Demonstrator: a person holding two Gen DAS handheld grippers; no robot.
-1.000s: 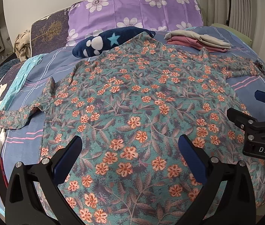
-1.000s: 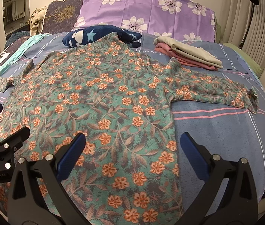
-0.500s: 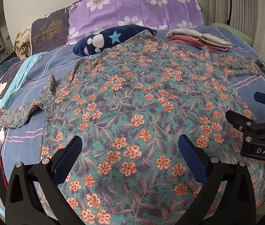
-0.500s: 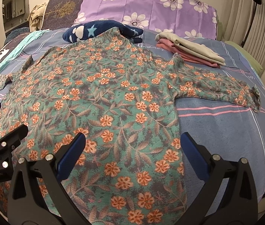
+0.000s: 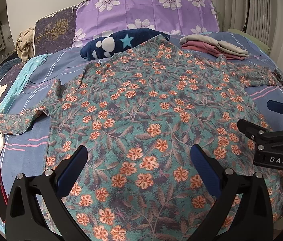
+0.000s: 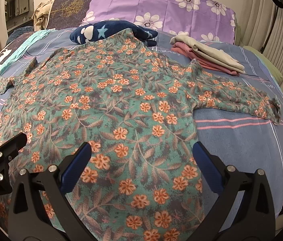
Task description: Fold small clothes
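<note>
- Both sets of jaws are held spread and empty: left gripper (image 5: pixel 138 165) and right gripper (image 6: pixel 141 161) above the near hem.
- Floral shirt (image 5: pixel 151 108) is laid flat on the bed (image 6: pixel 241 146), sleeves out.
- No fold is judged begun; a sleeve or side edge would be pinched next.

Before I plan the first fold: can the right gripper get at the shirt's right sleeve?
Probably yes: the right gripper is open, and only bare bedsheet lies between it and the sleeve.
</note>
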